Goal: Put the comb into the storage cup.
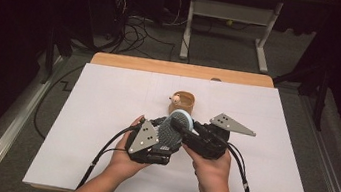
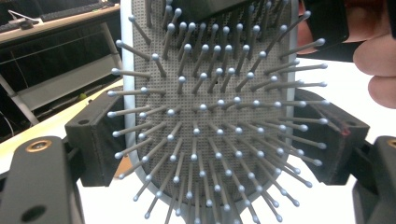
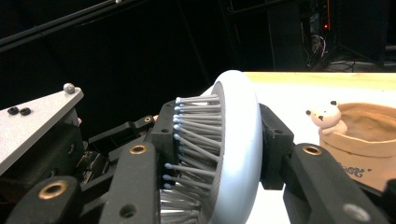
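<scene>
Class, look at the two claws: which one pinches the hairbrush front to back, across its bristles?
The right claw: one jaw presses the bristles, the other the hairbrush back. The left claw grips its side edges.

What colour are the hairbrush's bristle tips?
Pale blue-grey, on the hairbrush; clearest in the left gripper view.

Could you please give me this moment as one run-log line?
hairbrush: held off table | left gripper: jaws clamp its edges | right gripper: jaws shut across bristles and back | bear cup: behind, untouched
</scene>
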